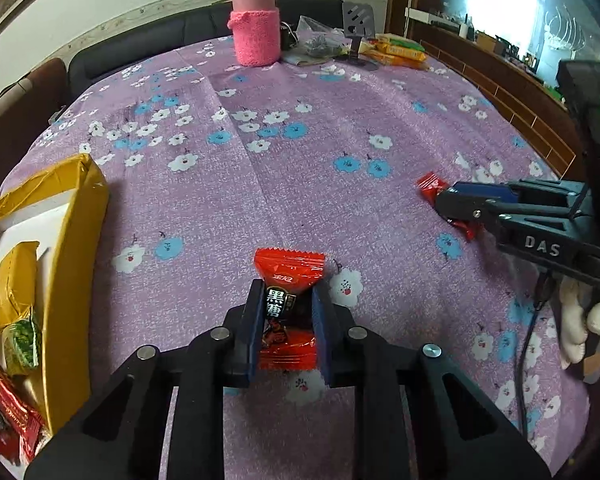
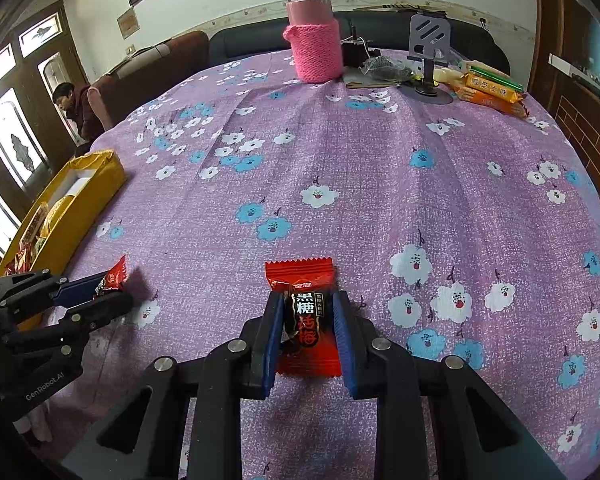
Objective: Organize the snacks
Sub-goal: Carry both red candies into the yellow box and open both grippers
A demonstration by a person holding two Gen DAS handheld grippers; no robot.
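Note:
My left gripper [image 1: 285,312] is shut on a red candy packet [image 1: 287,272] with black lettering, held just above the purple flowered tablecloth [image 1: 300,160]. My right gripper [image 2: 307,320] is shut on a second red candy packet [image 2: 302,276] of the same kind. Each gripper shows in the other's view: the right one [image 1: 446,200] with its candy [image 1: 430,186] at the right, the left one [image 2: 111,292] with its candy [image 2: 113,276] at the left. A yellow box [image 1: 75,216] holding several wrapped snacks stands at the left edge; it also shows in the right wrist view [image 2: 87,196].
A pink knitted-sleeve flask [image 2: 314,40] stands at the far side of the table, with a grey phone stand [image 2: 428,56], a plastic bag and orange biscuit packs [image 2: 492,96] to its right. A dark sofa lies behind. A person [image 2: 75,112] sits at far left.

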